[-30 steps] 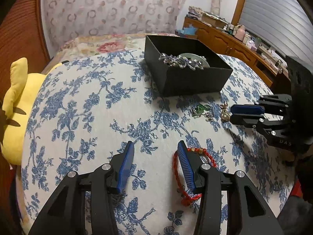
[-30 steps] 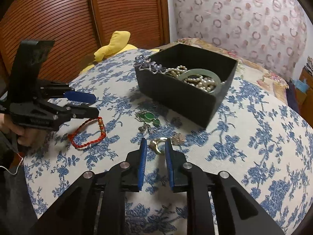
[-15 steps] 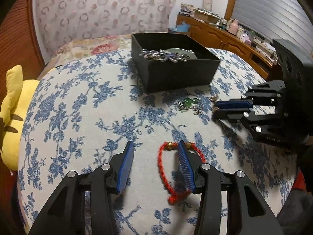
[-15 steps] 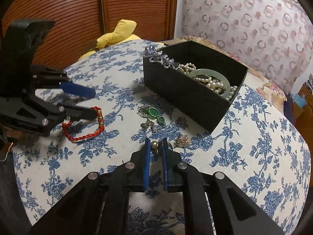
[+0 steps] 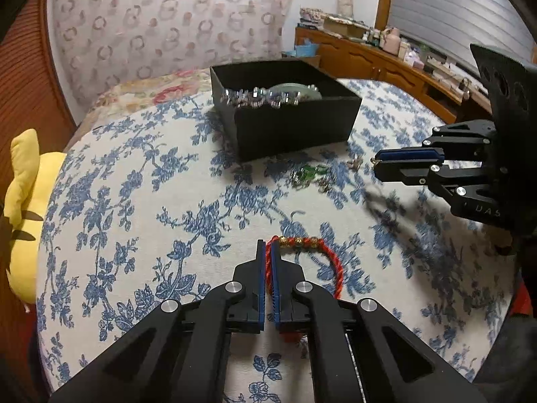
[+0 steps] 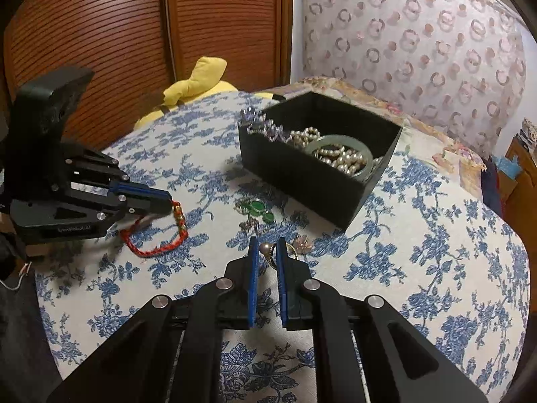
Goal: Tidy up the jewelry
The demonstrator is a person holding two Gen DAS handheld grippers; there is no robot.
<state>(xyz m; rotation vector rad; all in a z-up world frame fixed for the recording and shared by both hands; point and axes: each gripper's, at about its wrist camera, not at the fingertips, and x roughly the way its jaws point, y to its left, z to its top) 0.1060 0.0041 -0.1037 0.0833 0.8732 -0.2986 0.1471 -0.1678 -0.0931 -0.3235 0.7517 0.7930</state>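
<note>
My left gripper is shut on a red cord bracelet with gold beads, which hangs partly lifted off the blue-flowered cloth; it also shows in the right wrist view. My right gripper is shut on a gold ring and held just above the cloth; it appears in the left wrist view. A black box holds pearls, a jade bangle and a silver chain. Green earrings and small charms lie in front of the box.
A yellow plush toy lies at the left edge of the cloth-covered surface. A patterned headboard stands behind, a wooden sliding door to one side, and a cluttered wooden sideboard at the far right.
My left gripper closed on the red bracelet and began lifting it. My right gripper closed on the gold ring and rose off the cloth.
</note>
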